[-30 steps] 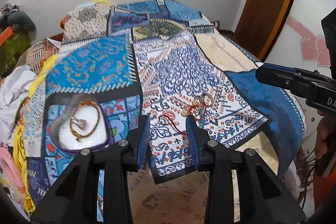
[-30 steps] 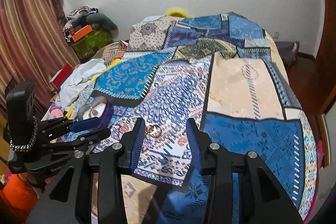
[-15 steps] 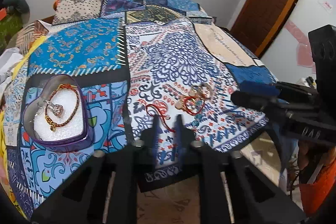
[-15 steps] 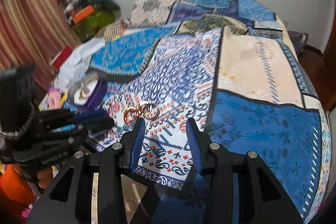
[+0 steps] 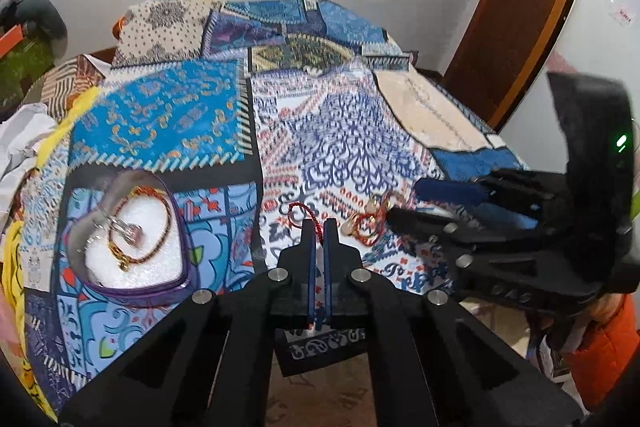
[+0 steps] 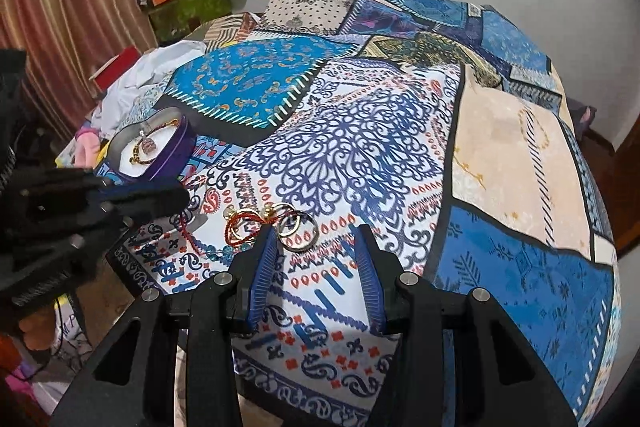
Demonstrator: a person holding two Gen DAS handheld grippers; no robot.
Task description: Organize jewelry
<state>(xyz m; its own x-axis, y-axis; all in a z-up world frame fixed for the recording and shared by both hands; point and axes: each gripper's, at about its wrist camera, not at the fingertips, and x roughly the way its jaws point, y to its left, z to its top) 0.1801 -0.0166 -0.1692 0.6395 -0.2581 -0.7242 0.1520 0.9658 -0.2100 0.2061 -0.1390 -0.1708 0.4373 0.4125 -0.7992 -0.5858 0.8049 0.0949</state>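
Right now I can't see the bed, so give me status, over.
Left claw shut on red cord bracelet. Right claw open by metal rings. Nothing blocking.

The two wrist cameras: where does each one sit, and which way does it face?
Left wrist: sits behind the left tongs, shut on the red cord; faces up the bed; right tongs enter from the right.
Right wrist: sits behind the open right tongs, above the rings; left tongs at left.
Both show the heart box and patchwork bedspread.
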